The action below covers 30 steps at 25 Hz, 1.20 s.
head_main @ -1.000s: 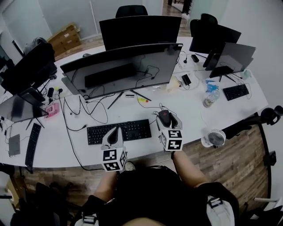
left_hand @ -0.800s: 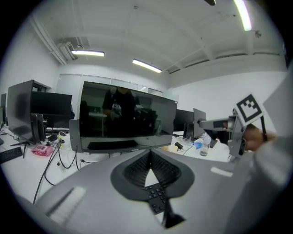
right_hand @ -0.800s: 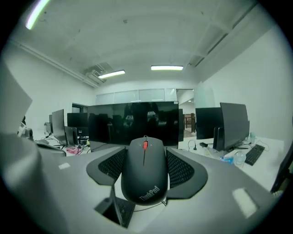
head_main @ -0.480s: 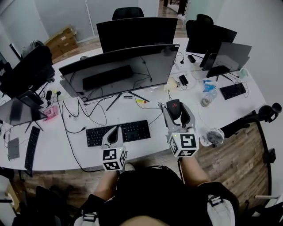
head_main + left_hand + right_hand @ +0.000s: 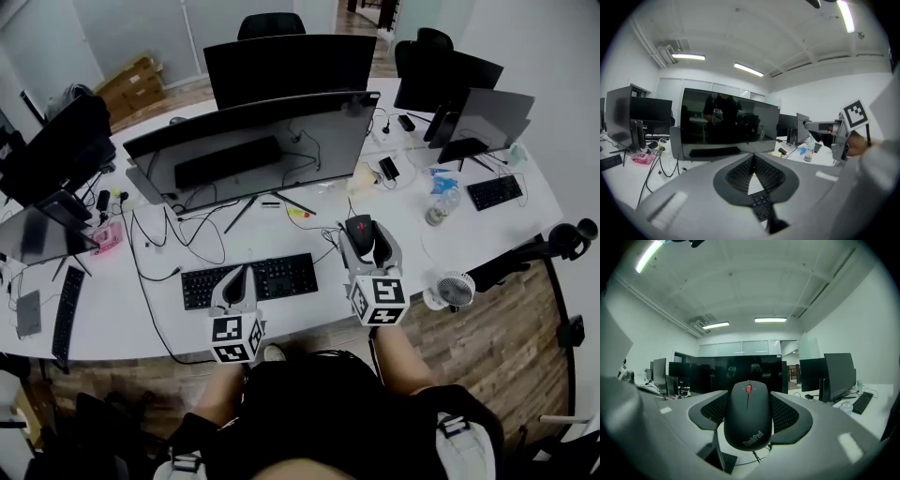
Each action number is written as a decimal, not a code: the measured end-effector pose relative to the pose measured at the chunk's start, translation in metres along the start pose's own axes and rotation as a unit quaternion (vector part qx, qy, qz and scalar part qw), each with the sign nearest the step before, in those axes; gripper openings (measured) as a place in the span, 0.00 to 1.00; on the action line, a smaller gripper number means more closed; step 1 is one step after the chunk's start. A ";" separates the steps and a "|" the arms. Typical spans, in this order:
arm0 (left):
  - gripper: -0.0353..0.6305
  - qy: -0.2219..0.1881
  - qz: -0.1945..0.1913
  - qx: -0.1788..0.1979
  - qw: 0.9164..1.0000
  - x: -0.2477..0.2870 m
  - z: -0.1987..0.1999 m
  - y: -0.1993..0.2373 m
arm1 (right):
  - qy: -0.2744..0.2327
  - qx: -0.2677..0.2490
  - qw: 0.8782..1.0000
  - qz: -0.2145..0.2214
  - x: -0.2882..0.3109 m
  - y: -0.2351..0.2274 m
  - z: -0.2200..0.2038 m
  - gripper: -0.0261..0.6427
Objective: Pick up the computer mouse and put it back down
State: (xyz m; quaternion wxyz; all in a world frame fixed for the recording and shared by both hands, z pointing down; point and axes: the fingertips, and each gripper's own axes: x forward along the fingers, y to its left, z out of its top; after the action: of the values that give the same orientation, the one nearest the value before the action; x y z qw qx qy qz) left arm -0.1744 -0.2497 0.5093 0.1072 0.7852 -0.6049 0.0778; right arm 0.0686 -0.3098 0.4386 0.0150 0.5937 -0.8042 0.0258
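Left gripper (image 5: 238, 277) idles empty, jaws pressed together over the keyboard (image 5: 291, 274), while right gripper (image 5: 363, 238) clamps the black computer mouse (image 5: 747, 418) by its sides, seemingly just off the desk (image 5: 412, 258) before the monitor (image 5: 253, 150), likely for set-down.

Mouse (image 5: 359, 228) a little farther left

**Crowded white tabletop**

The curved white tabletop (image 5: 417, 246) carries a black keyboard (image 5: 250, 280) in front of a wide monitor (image 5: 253, 150), with loose cables (image 5: 192, 225) between them. To the right stand a small fan (image 5: 457, 289) at the edge, a bottle (image 5: 441, 208) and a second keyboard (image 5: 494, 191). A pink item (image 5: 110, 234) lies at the left.
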 end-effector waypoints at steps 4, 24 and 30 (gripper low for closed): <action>0.14 0.003 0.005 0.000 1.000 -0.002 -0.001 0.002 | 0.037 0.010 0.999 0.005 0.013 -0.002 -0.041 0.43; 0.14 0.021 0.017 0.006 1.000 -0.009 -0.013 0.005 | 0.226 0.033 0.974 0.004 0.013 -0.012 -0.234 0.43; 0.14 0.022 0.017 0.008 1.000 -0.012 -0.011 0.005 | 0.293 0.019 0.956 0.009 0.009 -0.004 -0.292 0.43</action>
State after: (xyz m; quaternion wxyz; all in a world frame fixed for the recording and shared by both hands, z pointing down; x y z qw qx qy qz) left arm -0.1819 -0.2366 0.5176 0.1128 0.7738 -0.6149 0.1017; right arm 0.0680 -0.3026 0.7310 0.2378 0.5531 -0.7692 0.2141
